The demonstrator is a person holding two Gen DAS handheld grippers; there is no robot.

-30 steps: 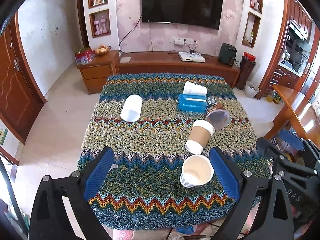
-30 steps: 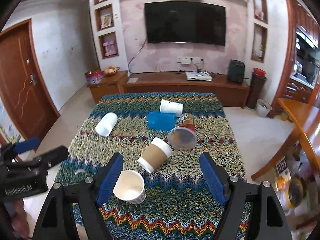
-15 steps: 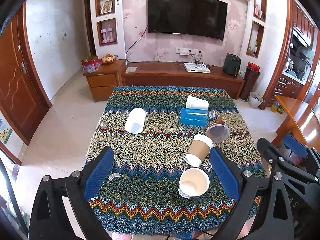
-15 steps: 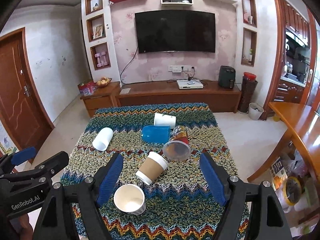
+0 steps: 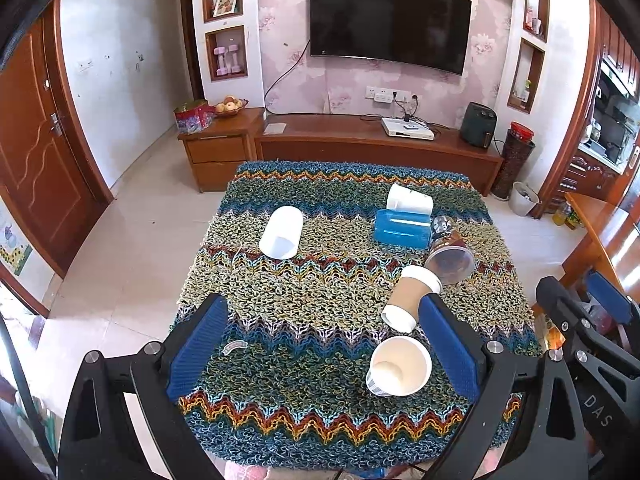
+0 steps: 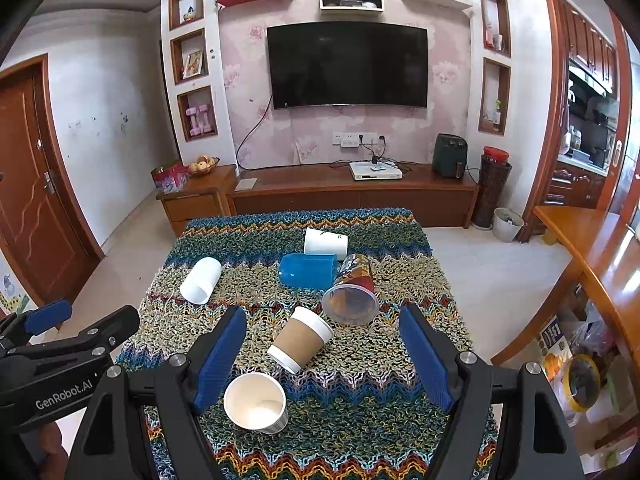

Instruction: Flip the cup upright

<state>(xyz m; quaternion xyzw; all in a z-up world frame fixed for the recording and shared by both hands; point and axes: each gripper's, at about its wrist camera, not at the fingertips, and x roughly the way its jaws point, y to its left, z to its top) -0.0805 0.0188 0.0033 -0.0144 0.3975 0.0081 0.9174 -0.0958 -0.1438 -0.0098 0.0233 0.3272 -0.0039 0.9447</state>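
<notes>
both tools have pulled back; left tool (image 5: pixel 324 344) and right tool (image 6: pixel 322 354) gape empty above upright paper cup (image 6: pixel 256 402).

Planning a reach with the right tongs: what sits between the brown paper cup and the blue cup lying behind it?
Only bare knitted tablecloth between the brown paper cup and the blue cup, per the right wrist view. The clear printed cup lies just right of that line.
</notes>
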